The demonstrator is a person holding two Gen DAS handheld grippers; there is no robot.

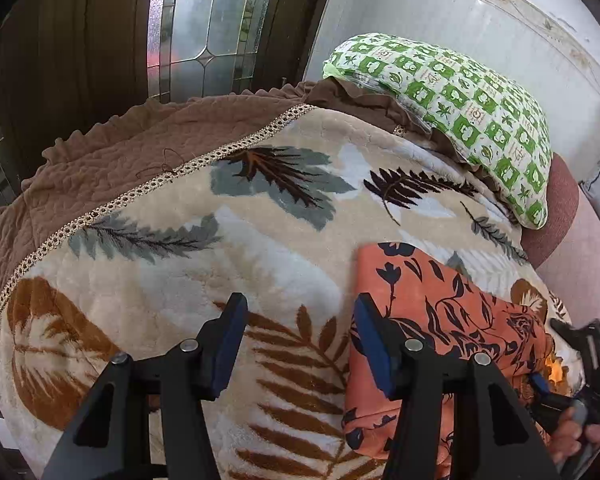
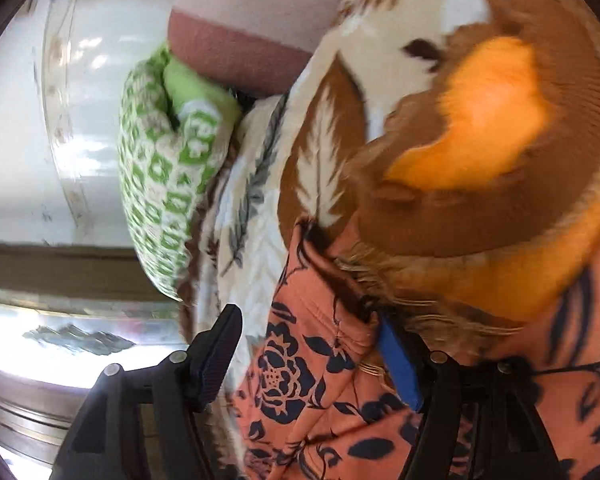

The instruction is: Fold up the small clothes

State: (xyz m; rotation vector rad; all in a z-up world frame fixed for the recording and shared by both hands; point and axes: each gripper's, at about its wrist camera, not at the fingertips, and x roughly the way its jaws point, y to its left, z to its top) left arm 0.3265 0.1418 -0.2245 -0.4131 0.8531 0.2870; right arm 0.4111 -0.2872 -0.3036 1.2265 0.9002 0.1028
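A plush blanket (image 1: 228, 248) printed with grey and brown leaves covers the bed, edged by a brown quilted cover (image 1: 100, 152). A green checked pillow (image 1: 460, 108) lies at the far side against a white wall (image 1: 460, 20), with a leaded glass door (image 1: 204, 20) nearby. The orange floral garment (image 1: 432, 320) lies folded on the blanket. The left gripper (image 1: 300, 340) hangs wide open, holding nothing, its 1 finger over the garment's edge. The right gripper (image 2: 304, 356) is spread wide, the garment's edge between its fingers, not clamped.
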